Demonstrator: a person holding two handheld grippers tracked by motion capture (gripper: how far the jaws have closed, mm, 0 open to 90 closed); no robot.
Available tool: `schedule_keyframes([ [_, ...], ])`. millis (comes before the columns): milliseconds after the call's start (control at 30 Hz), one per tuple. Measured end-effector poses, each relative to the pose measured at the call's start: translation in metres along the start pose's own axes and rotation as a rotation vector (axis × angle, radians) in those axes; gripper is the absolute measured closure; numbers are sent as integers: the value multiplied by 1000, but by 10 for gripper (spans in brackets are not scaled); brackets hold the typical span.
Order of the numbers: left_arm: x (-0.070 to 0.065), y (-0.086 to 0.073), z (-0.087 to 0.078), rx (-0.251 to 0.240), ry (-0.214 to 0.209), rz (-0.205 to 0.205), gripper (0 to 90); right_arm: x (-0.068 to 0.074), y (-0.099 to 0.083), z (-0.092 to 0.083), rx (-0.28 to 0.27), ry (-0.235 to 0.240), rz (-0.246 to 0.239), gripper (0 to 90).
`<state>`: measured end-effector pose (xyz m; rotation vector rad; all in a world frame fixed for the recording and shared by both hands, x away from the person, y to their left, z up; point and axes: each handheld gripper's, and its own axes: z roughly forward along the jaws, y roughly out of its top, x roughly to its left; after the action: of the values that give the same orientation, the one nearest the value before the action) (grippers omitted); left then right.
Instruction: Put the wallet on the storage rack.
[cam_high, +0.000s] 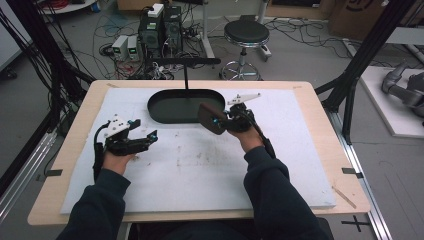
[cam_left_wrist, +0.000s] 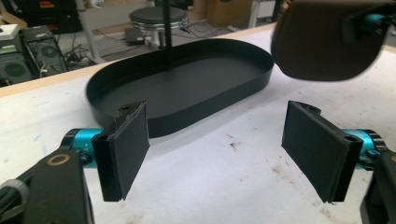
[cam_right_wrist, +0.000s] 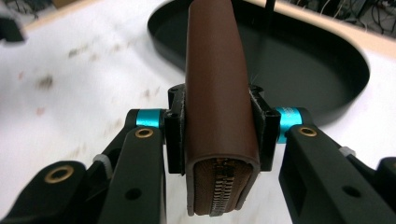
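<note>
One brown leather zip wallet (cam_right_wrist: 219, 107) clamped in right gripper (cam_right_wrist: 218, 126), jaws tight on its sides, long axis pointing far toward the one black oval metal tray (cam_high: 165, 112), held just above its near-right rim. Left gripper (cam_left_wrist: 224, 154) wide open, empty, near-left.

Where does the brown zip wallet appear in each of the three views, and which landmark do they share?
High view: wallet right of centre, clamped in the right gripper, beside the tray.
Left gripper view: top right.
Right gripper view: centre, between the pads.
Shared landmark: the black oval tray.
</note>
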<state>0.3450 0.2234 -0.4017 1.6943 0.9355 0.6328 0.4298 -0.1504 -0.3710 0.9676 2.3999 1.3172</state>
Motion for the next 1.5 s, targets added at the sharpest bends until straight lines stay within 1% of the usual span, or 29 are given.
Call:
schedule_keyframes([
  [100,4,-4,-4,2,13,5,228,-6,15,10,-31,-3,18,651],
  [133,4,-4,-4,2,13,5,228,-6,15,10,-31,-3,18,651],
  [167,4,-5,-5,1,14,0,228,-10,24,19,-27,-13,20,651],
  [233,6,-7,-5,3,21,5,228,-13,29,30,-19,-32,18,651],
  [267,6,-8,-6,2,23,7,228,-13,29,30,-19,-32,18,651],
  [300,7,-9,-7,0,28,14,228,-17,34,44,7,-41,26,650],
  [400,9,-10,-8,2,32,15,228,-20,35,53,-4,-50,31,650],
  [433,11,-11,-9,4,39,10,228,-23,37,64,-6,-51,57,650],
  [500,12,-13,-8,12,44,11,228,-25,38,73,-10,-61,71,650],
  [567,12,-14,-8,22,48,13,228,-29,40,83,4,-48,108,648],
  [600,12,-14,-7,25,48,16,228,-31,39,88,-7,-46,123,648],
  [767,12,-15,-7,23,41,14,228,-38,30,105,-26,-18,220,641],
  [800,12,-15,-7,23,41,14,228,-38,30,105,-26,-18,220,641],
  [833,12,-15,-8,23,38,13,229,-42,28,107,-31,-22,250,619],
  [867,11,-16,-8,22,38,11,228,-43,27,107,-23,-42,249,591],
  [933,12,-16,-8,24,37,10,229,-46,26,105,-25,-70,268,484],
  [967,12,-16,-8,24,37,10,229,-47,27,103,-28,-91,265,453],
  [1000,13,-16,-8,26,39,6,229,-47,27,103,-28,-91,265,453],
  [1033,13,-17,-7,27,37,0,228,-49,29,95,-37,-151,241,400],
  [1100,13,-17,-7,27,36,-1,229,-50,30,91,-39,-153,245,400],
  [1167,13,-17,-7,27,34,1,229,-55,33,76,-71,-147,253,398],
  [1200,13,-17,-7,27,34,1,229,-55,33,76,-71,-147,253,398],
  [1267,13,-17,-7,29,31,-1,230,-57,33,65,-83,-150,241,398],
  [1300,12,-17,-6,27,28,-3,229,-59,34,53,-76,-149,227,398],
  [1333,12,-17,-6,27,28,-3,229,-60,34,46,-74,-134,215,398],
  [1367,12,-17,-6,27,28,-3,229,-60,34,46,-74,-134,215,398],
  [1400,14,-17,-7,26,27,-8,229,-59,33,29,-89,-139,171,401],
  [1467,14,-17,-7,23,27,-19,229,-58,27,9,-123,-134,126,392],
  [1500,16,-18,-7,24,30,-32,229,-59,24,0,-106,-131,115,360],
])
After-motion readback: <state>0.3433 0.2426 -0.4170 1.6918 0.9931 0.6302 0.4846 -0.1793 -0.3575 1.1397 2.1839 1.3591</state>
